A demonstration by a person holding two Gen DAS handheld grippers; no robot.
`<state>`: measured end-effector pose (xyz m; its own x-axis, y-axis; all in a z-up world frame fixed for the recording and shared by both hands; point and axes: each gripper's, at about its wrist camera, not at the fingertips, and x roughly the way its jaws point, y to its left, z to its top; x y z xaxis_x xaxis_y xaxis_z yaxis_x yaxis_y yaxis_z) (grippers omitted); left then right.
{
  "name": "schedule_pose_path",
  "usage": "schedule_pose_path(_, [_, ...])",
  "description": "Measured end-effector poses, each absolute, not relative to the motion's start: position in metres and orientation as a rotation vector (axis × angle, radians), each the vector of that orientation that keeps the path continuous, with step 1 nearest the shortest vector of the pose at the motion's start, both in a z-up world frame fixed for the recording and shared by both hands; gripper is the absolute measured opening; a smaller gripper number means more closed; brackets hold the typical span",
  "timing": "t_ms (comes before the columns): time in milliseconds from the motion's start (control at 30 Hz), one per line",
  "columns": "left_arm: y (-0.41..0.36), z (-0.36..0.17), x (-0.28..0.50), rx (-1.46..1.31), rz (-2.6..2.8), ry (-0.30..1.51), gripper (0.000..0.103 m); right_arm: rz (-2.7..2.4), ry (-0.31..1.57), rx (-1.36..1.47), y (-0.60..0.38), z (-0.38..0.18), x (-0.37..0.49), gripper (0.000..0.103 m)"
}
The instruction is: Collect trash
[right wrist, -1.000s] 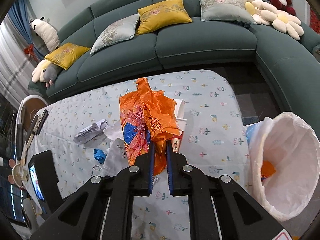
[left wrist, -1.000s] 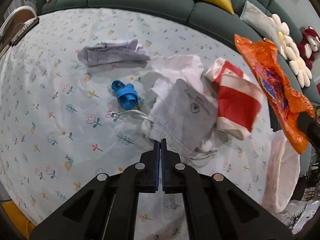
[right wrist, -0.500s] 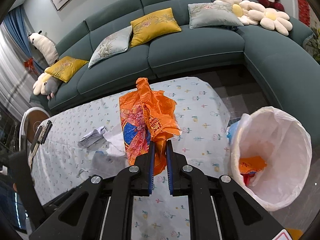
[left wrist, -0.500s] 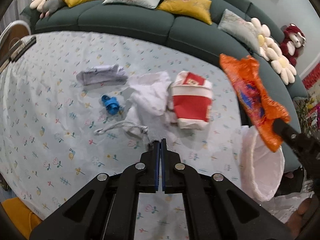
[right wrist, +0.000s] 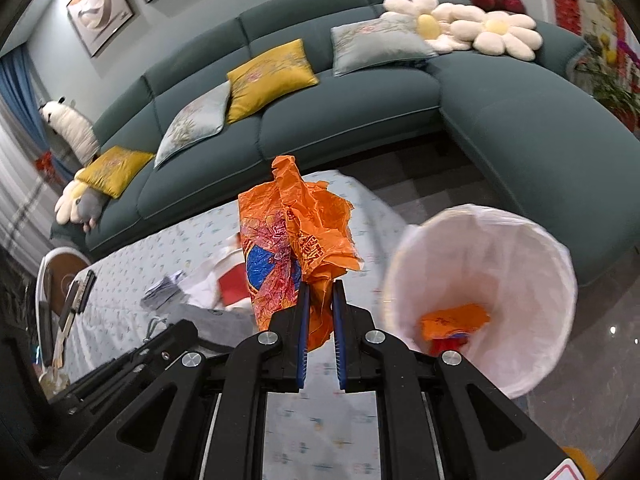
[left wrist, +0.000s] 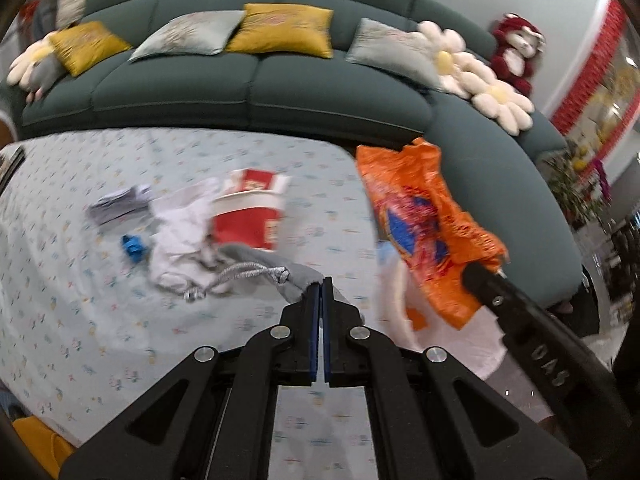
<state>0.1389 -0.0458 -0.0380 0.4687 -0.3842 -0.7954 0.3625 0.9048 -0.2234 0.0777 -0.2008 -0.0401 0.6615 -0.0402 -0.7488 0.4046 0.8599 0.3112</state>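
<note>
Counted: two grippers, left [left wrist: 321, 284] and right [right wrist: 319, 286]; one orange wrapper [right wrist: 296, 240] in the right; one lined bin [right wrist: 480, 300] right of it; two yellow cushions [left wrist: 286, 30].

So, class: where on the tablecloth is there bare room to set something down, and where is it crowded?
Bare: the tablecloth left of the left gripper, and the far strip by the sofa. Crowded: mid-table around the red carton, white bag and blue scrap.

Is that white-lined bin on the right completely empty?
No: in the right wrist view the white-lined bin already holds a crumpled orange wrapper lying at its bottom.
</note>
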Motion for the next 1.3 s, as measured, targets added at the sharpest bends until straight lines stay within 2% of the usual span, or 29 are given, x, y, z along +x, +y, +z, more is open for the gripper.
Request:
schedule_pose_path(333, [-0.126,-0.033,0.113,0.047,-0.593,0.980,0.001,-0.398,0.784,0.572,-0.276,-0.049,0.022,0.010])
schedule_pose_path(700, [-0.207,-0.053,0.092,0.139,-0.678,1.017,0.001,-0.493,0.791,0.640,-0.332,-0.073,-0.013,0.010])
schedule_pose_path(1167, [-0.239,-0.078,0.088,0.175,-0.692,1.060,0.003,-0.525,0.804,0.693,-0.357,-0.093,-0.023,0.011])
schedule_pose_path(1200, [-0.239,-0.078,0.088,0.178,-0.678,1.054,0.006,-0.526,0.805,0.693,-0.357,-0.093,-0.020,0.011])
schedule_pose_path(1233, [-0.238,-0.078,0.089,0.185,-0.662,1.050,0.018,-0.525,0.806,0.693,-0.357,-0.093,-0.019,0.011])
schedule_pose_path(1300, [-0.236,-0.078,0.090,0.186,-0.647,1.045,0.030,-0.520,0.807,0.691,-0.357,-0.093,-0.017,0.011])
